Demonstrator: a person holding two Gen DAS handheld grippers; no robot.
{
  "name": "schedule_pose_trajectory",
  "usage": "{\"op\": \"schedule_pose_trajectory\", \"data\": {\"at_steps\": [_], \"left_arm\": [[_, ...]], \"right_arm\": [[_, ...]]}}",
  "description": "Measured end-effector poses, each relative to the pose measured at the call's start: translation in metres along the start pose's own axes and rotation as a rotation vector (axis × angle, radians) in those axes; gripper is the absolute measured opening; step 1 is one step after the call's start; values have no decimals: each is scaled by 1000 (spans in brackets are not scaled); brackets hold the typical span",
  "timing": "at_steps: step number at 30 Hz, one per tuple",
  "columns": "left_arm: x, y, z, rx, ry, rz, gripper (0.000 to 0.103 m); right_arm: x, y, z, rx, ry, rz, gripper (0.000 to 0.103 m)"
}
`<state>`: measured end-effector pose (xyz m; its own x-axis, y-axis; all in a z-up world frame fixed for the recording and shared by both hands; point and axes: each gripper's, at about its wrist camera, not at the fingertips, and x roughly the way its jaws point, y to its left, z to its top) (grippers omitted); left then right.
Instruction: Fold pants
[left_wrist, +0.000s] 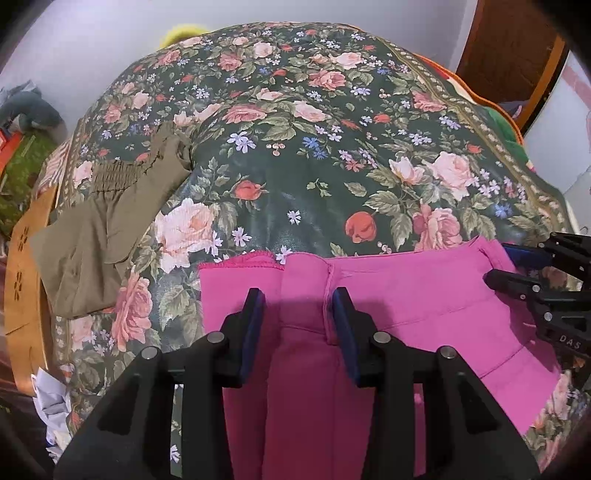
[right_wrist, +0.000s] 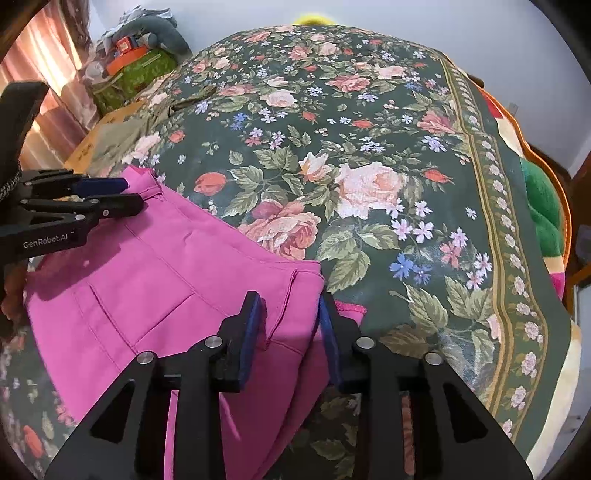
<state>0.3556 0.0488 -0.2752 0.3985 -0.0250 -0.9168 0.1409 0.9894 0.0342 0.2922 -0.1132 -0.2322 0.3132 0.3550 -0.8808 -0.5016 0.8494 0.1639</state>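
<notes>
While both claws hang released over pink pants (left_wrist: 406, 295) on bed (left_wrist: 314, 147), left claw (left_wrist: 299, 295) & right claw (right_wrist: 288, 299) risk grabbing one layer only, skewing fold.

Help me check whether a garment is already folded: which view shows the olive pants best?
The left wrist view: the olive pants lie in full sight on the floral bedspread, elastic waistband visible. The right wrist view shows them only small and distorted near the bed's far-left edge.
</notes>
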Motion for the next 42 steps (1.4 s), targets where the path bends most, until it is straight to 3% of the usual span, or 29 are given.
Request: {"op": "schedule_pose_trajectory", "data": {"at_steps": [3,9,12,15,19,25,34,38,40,42], "left_arm": [[-15,1,-1,6,-18,-2,41],[-55,5,-8,3,-95,-1,42],[-70,9,-13,-3,-117,-9,50],[-75,14,-20,-31,-124,-36,63],[-66,20,-29,-57,-82,-39,71],[-37,27,-44,-114,25,-98,72],[-22,26,-45,-139,61,-170,72],[-18,30,-46,-160,53,-218,69],[-19,29,-47,-160,46,-267,50],[-20,29,-47,-158,36,-269,39]], "right_arm": [[-12,-5,0,27,11,-10,44],[-43,-6,-8,54,-45,-13,48],[-55,-2,-13,61,-75,1,50],[-64,3,-19,68,-99,9,63],[-63,7,-30,63,-100,2,63],[-39,-3,-46,129,-25,23,63],[-20,-5,-40,197,1,125,63],[-13,0,-37,189,7,133,54],[-9,0,-35,201,16,149,37],[-9,-1,-34,202,22,152,27]]}}
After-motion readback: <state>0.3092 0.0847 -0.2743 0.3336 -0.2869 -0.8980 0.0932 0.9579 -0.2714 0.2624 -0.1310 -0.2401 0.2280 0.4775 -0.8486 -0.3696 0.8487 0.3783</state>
